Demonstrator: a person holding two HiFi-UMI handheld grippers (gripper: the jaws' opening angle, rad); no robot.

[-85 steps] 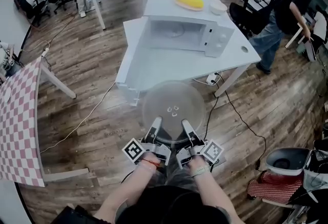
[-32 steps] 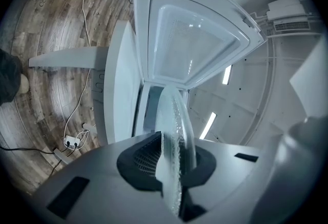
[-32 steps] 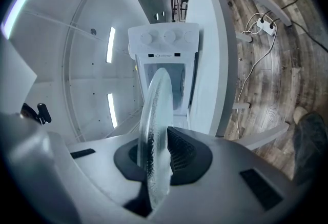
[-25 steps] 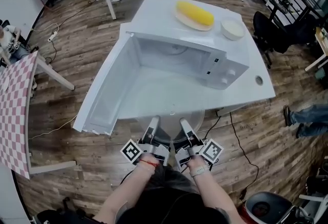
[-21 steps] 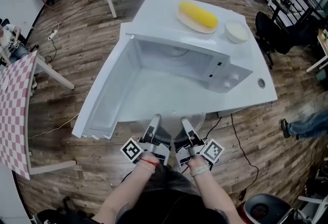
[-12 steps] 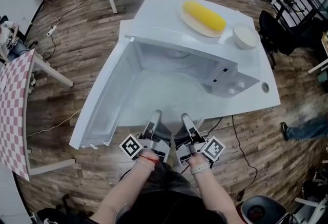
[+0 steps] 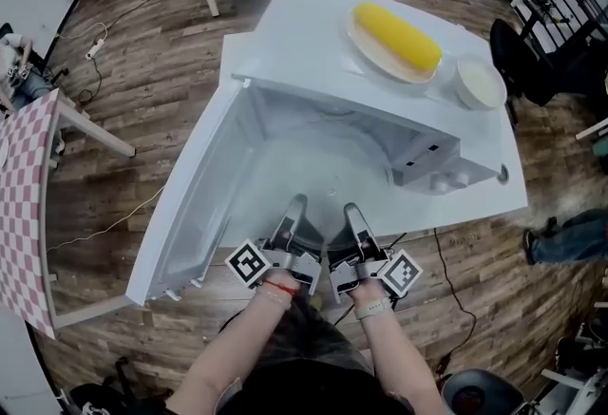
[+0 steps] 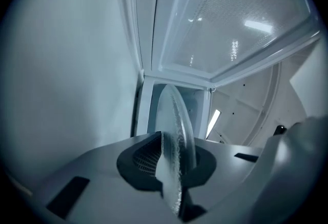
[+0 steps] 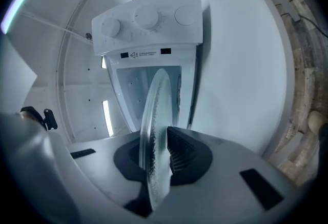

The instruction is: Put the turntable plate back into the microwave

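Observation:
A clear glass turntable plate is held level by its near rim between both grippers, and most of it reaches into the open cavity of the white microwave. My left gripper is shut on the plate's left near edge and my right gripper on its right near edge. In the left gripper view the plate stands edge-on between the pads of the left gripper. The right gripper view shows the plate the same way in the right gripper, with the control panel ahead.
The microwave door hangs open to the left. On the microwave's top lie a plate with a yellow corn cob and a white bowl. The microwave sits on a white table. A checkered table is at far left.
Both grippers have carried the plate forward, from in front of the table into the microwave's opening. The microwave now looms closer and larger in the head view.

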